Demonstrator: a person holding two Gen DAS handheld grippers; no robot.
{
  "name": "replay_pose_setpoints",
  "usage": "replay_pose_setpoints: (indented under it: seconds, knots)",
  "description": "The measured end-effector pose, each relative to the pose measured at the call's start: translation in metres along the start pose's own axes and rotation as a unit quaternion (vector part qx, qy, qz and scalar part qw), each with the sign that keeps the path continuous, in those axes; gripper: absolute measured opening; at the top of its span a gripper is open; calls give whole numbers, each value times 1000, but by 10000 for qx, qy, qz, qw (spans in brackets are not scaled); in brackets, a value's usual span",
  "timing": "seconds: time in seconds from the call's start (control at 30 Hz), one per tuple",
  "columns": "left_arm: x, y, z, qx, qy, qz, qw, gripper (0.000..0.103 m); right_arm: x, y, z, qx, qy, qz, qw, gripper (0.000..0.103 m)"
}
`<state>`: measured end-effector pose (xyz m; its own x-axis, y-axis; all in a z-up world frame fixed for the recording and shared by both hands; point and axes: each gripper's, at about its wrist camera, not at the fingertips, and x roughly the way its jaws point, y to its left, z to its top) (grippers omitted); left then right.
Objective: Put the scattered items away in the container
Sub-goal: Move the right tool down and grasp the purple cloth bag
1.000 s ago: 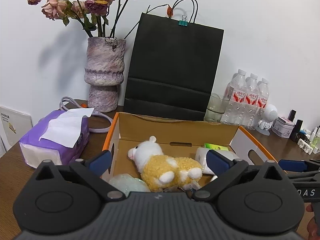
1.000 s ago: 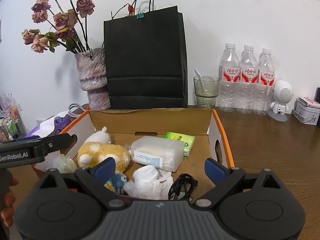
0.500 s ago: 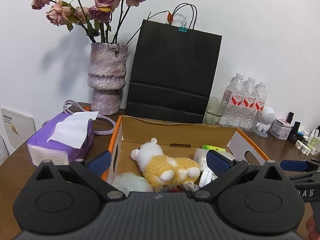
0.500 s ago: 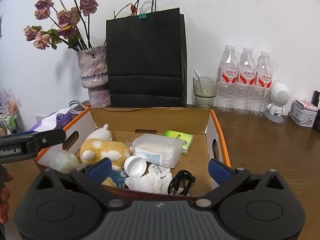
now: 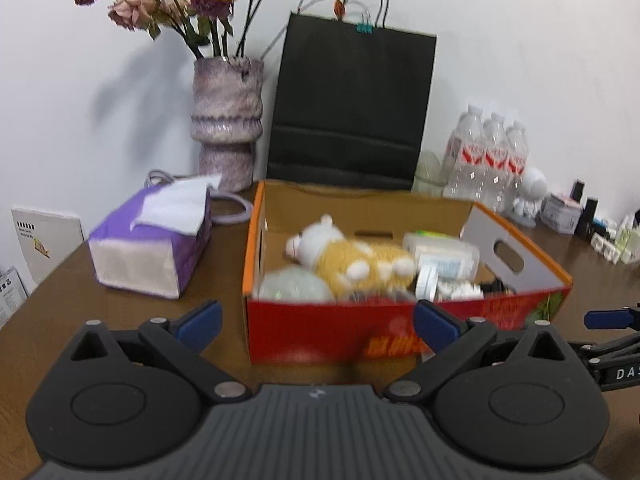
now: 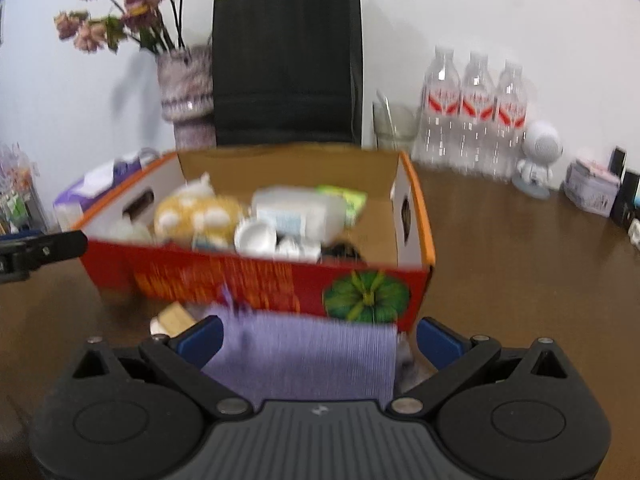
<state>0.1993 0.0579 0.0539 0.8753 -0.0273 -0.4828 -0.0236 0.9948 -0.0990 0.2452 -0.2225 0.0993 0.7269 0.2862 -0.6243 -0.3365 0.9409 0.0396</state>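
Brown wooden table (image 5: 120, 312), bearing all items listed. Black paper bag (image 5: 352, 104) upright against wall, behind box. Red cardboard box (image 6: 256, 280), orange-rimmed, open-topped, mid-table; contents: yellow-and-white plush toy (image 5: 352, 260), clear plastic case (image 6: 300, 212), green packet (image 6: 352, 200), white round lid (image 6: 256, 236), smaller items too blurred to name. Purple tissue pack (image 5: 152, 240) left of box, apart from it. Lilac ribbed cloth (image 6: 304, 360) on table just in front of box, lying between spread fingers of right gripper (image 6: 318, 338); contact not discernible. Left gripper (image 5: 316, 322) spread wide, holding nothing, facing box front.
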Motion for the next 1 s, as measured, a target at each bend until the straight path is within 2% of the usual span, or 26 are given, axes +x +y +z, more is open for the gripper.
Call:
replay_pose_setpoints:
  seconds: [0.33, 0.63, 0.7, 0.77, 0.83, 0.9, 0.93, 0.97, 1.0]
  knots:
    - [13, -14, -28, 15, 370, -152, 9992, 103, 30, 10, -23, -97, 413, 58, 9991, 103]
    - [18, -31, -35, 199, 444, -317, 9983, 103, 26, 8, -30, -302, 243, 194, 9991, 100]
    - [19, -34, -36, 212, 460, -330, 9982, 103, 24, 7, -31, -346, 214, 236, 9989, 93]
    - [19, -37, -36, 217, 474, -344, 9980, 103, 19, 6, -33, -407, 162, 343, 9984, 80]
    - [20, -41, -37, 239, 485, -333, 9980, 103, 16, 5, -35, -463, 112, 410, 9980, 72]
    - [20, -44, -38, 237, 494, -338, 9979, 103, 12, 2, -36, -486, 60, 468, 9977, 52]
    - [21, -46, -38, 234, 496, -333, 9979, 103, 9, 0, -36, -470, 19, 495, 9977, 27]
    - [21, -48, -39, 232, 497, -328, 9980, 103, 8, -2, -37, -437, 5, 501, 9978, 13]
    - [21, -49, -39, 229, 496, -326, 9980, 103, 7, -5, -37, -398, 8, 545, 9977, 11]
